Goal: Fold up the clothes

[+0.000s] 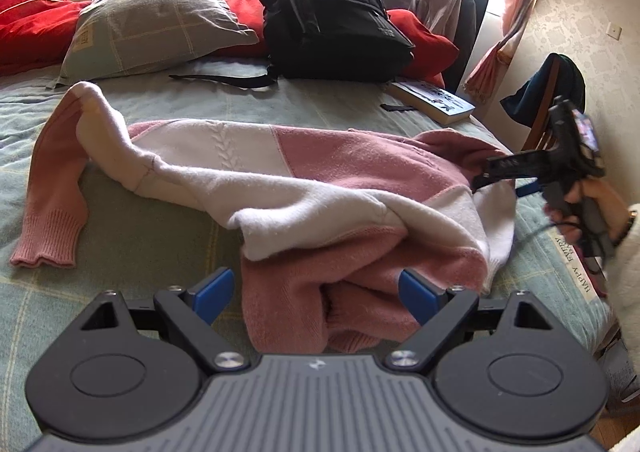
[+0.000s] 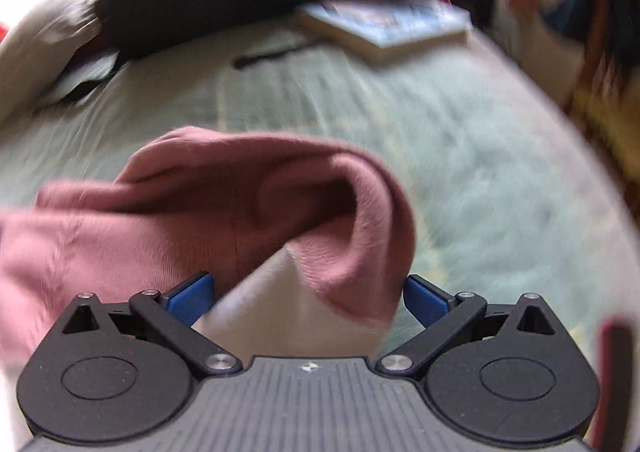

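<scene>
Two grippers are in my feeds, both over the pink-and-white knitted sweater (image 1: 304, 188) that lies crumpled across the pale green checked bedspread (image 1: 120, 228). My left gripper (image 1: 316, 294) has its blue pads spread wide, one on each side of the bunched pink hem nearest me; I see no pad pressing on the cloth. One sleeve trails off to the left with its ribbed cuff flat on the bedspread.

My right gripper (image 2: 306, 298), seen from the left wrist at the sweater's far right edge with a hand around its handle, also stands wide apart in its own blurred view. A raised fold of pink and white knit sits between its pads, touching the left one or nearly so; I cannot tell which.

Beyond the sweater sit a black fabric backpack (image 1: 332, 12), a grey-green checked pillow (image 1: 152, 20), red cushions (image 1: 28, 12) and a thick paperback book (image 1: 432, 100).
</scene>
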A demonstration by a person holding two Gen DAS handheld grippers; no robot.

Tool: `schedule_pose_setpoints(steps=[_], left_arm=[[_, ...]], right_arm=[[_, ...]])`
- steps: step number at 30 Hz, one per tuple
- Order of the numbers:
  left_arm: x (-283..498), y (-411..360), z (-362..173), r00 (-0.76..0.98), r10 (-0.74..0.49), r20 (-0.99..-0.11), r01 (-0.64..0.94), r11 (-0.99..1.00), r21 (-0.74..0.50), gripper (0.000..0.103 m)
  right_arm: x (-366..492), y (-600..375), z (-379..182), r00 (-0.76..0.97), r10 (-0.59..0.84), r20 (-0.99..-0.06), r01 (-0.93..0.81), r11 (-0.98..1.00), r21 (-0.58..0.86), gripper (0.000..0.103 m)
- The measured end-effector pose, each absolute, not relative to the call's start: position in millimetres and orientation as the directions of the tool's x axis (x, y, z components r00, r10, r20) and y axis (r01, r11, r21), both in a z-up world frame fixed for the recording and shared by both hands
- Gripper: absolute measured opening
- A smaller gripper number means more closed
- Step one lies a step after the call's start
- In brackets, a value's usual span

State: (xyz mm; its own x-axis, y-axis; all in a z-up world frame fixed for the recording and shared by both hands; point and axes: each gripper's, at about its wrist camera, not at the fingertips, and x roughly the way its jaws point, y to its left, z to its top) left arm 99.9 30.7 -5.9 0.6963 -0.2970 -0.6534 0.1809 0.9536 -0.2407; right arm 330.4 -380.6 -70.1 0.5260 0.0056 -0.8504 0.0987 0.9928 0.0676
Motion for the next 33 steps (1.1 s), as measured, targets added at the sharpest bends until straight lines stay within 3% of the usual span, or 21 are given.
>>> schedule_pose_setpoints(steps=[7, 11, 19, 21, 24, 26, 33], left_arm=[[92, 32, -7, 0.698, -0.293, -0.654, 0.183, 0.955, -0.232, 0.09], [93, 34, -8, 0.699, -0.296, -0.651, 0.177, 0.954, -0.243, 0.09], [85, 34, -5, 0.707, -0.311, -0.635, 0.197, 0.949, -0.245, 0.09], [84, 34, -5, 0.709, -0.311, -0.633, 0.196, 0.949, -0.247, 0.09], [85, 33, -5, 0.707, -0.313, -0.634, 0.198, 0.948, -0.248, 0.09], [84, 32, -5, 0.705, -0.314, -0.636, 0.201, 0.948, -0.245, 0.09], [83, 31, -5, 0.703, -0.314, -0.638, 0.205, 0.949, -0.24, 0.09]], right_arm=[[306, -378, -88, 0.454, -0.038, -0.89, 0.086, 0.996, 0.001, 0.103], [291, -399, -80, 0.436, -0.15, -0.887, 0.11, 0.988, -0.113, 0.103], [285, -429, -63, 0.459, -0.406, -0.79, 0.216, 0.914, -0.344, 0.103], [286, -436, -60, 0.469, -0.373, -0.8, 0.221, 0.927, -0.303, 0.103], [280, -437, -62, 0.466, -0.204, -0.861, 0.177, 0.975, -0.136, 0.103], [278, -432, -69, 0.445, -0.206, -0.872, 0.16, 0.976, -0.149, 0.103], [285, -460, -66, 0.434, -0.455, -0.777, 0.261, 0.89, -0.374, 0.103]])
